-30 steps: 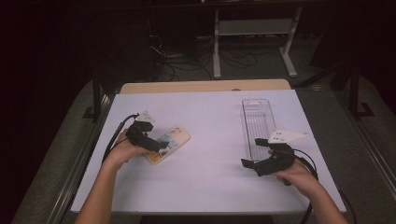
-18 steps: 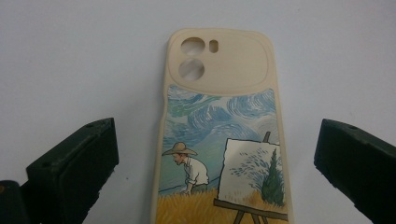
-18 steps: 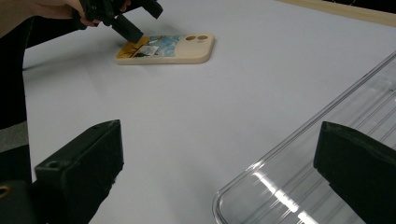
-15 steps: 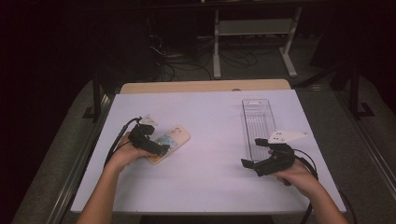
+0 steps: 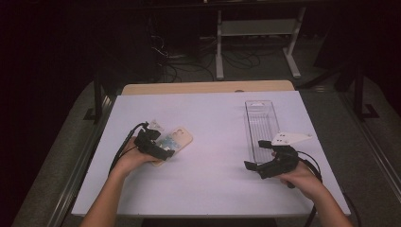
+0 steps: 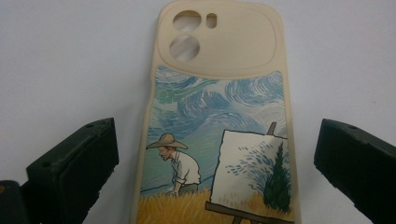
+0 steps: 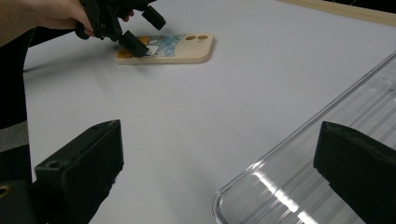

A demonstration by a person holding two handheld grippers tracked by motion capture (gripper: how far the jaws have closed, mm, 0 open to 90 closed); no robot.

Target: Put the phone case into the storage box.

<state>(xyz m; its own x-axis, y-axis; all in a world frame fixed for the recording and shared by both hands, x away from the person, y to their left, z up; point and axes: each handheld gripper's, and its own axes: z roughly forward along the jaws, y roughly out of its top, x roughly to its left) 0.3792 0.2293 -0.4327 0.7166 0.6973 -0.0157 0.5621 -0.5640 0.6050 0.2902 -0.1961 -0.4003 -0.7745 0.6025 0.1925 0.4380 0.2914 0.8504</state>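
Note:
A cream phone case [image 5: 178,138] printed with a painter at an easel lies flat on the white table [image 5: 213,189], left of centre. My left gripper [image 5: 161,150] hovers over its near end, open. In the left gripper view the jaws stand either side of the case [image 6: 217,107] with a gap on each side, touching nothing. My right gripper [image 5: 257,154] is open at the right, beside the near end of a clear plastic tray [image 5: 261,120], with nothing between its jaws. In the right gripper view the tray's rounded corner [image 7: 322,158] is close, and the case [image 7: 180,46] and left gripper [image 7: 145,32] are far off.
A wooden strip [image 5: 208,87] runs along the table's far edge. Beyond it, in the dark, are a metal stand [image 5: 255,28] and cables on the floor. White tabletop stretches between the case and the tray.
My left gripper has shifted slightly over the near end of the phone case. The case, tray and right gripper have stayed put.

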